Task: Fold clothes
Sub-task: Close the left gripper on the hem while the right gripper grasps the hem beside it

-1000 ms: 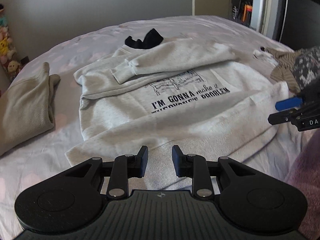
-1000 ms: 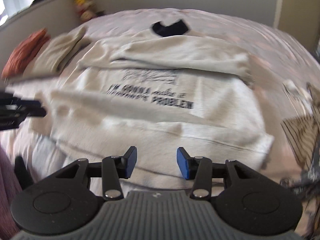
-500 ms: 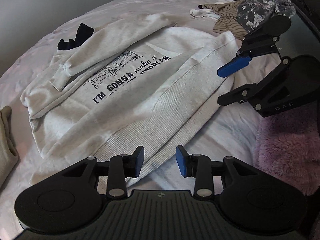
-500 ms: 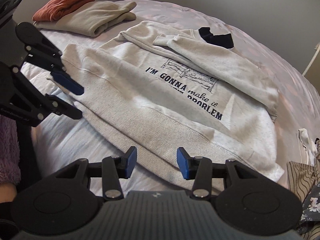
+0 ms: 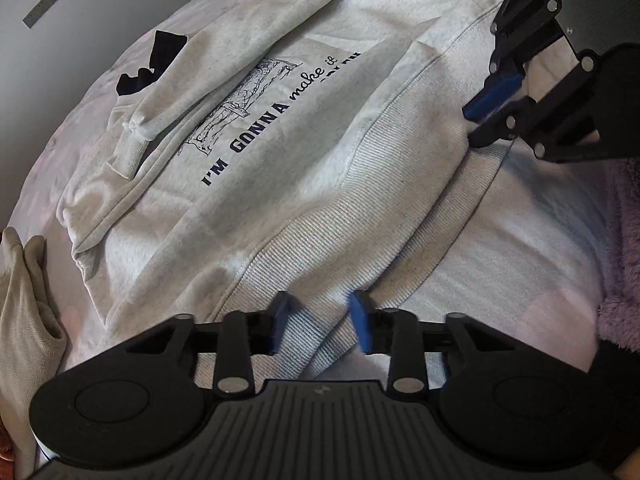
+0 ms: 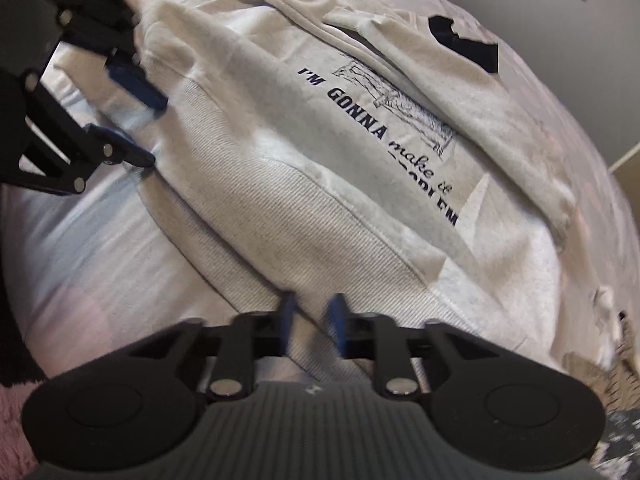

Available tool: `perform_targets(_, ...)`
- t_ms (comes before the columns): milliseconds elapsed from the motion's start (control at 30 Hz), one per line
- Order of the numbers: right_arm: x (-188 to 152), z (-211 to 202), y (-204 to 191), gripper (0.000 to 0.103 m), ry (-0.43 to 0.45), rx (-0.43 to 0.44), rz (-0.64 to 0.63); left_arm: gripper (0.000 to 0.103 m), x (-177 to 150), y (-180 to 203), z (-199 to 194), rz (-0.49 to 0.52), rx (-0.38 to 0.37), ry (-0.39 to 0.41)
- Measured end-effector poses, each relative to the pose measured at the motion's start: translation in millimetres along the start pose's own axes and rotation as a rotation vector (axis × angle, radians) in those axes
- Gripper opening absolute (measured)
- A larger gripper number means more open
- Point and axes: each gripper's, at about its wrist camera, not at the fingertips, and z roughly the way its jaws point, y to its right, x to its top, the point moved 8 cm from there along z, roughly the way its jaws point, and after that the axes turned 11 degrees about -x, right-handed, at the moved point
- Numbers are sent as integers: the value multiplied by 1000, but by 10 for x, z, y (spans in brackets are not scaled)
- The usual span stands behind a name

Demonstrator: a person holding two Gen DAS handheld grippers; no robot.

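A light grey sweatshirt [image 5: 320,140] with dark lettering lies flat on the bed, both sleeves folded across its chest. Its ribbed hem faces me. My left gripper [image 5: 320,320] is down at one end of the hem, its jaws closing with a pinch of ribbed fabric between the blue pads. At the other end my right gripper [image 6: 311,316] is also closing, its narrow gap filled by the hem of the sweatshirt [image 6: 320,160]. Each wrist view also shows the other gripper at the hem: the right gripper [image 5: 480,120] and the left gripper [image 6: 136,120].
A black item [image 5: 156,64] lies at the collar. A folded beige garment [image 5: 24,300] sits on the bed to the left. Patterned clothes [image 6: 600,368] lie off the right corner. Pink fluffy fabric [image 5: 624,240] borders the near edge of the pale sheet [image 5: 520,240].
Both grippers have dropped onto the sweatshirt's hem and rolled. Their jaws, open above the cloth before, have narrowed around the ribbed fabric.
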Motion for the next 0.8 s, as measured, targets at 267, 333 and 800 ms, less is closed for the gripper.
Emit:
perform_targets(267,14,-410,173,5,131,57,135,0,105,-64,-442,-39,-7,156)
perform_targets(333,9,-511,148,5,151,97,140,0,94,-21,-489,-25,-32,163)
perform_targets(800,-173,-78,21,7,-84,61,74,51,-42,233,-51,144,-44,-17)
